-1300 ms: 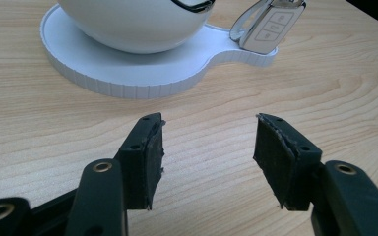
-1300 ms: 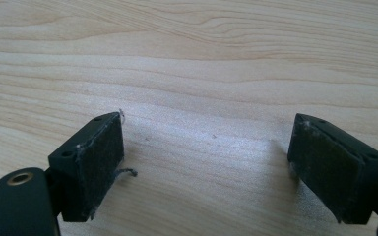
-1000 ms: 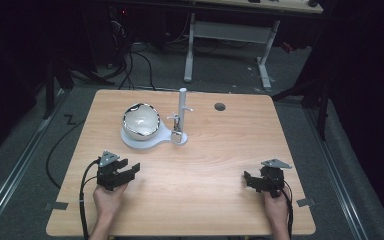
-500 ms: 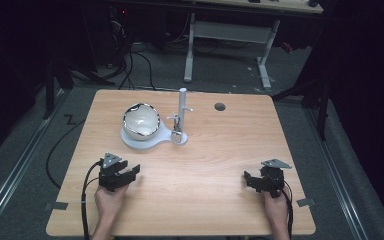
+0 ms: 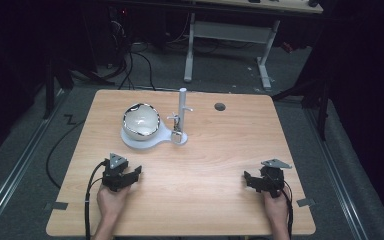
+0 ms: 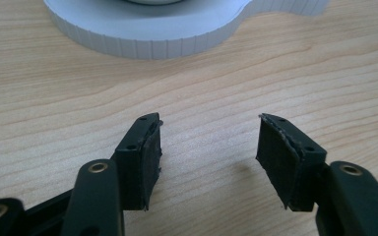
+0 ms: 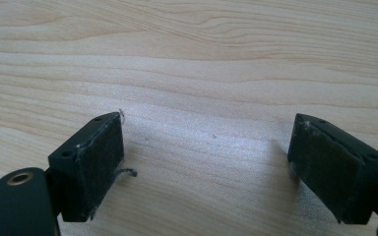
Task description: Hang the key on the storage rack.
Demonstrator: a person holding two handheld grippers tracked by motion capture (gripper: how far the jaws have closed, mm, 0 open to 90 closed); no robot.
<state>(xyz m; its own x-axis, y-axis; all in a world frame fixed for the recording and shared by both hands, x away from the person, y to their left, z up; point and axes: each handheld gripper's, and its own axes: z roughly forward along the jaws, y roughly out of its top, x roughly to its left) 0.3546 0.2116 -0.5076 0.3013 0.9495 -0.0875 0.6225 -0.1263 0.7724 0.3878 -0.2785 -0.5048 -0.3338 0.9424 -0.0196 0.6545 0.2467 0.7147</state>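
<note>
While sitting on its white stand (image 5: 145,140) at the far left of the table (image 5: 215,160), bowl (image 5: 141,120) waiting beside the post (image 5: 182,112). Nearer, left gripper (image 5: 130,175) just opening, nothing between, likely readying to reach. Far right, right gripper (image 5: 251,181) resting, spread, empty.

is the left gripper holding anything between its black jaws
No: the left gripper has open jaws with only bare wooden table between them.
</note>
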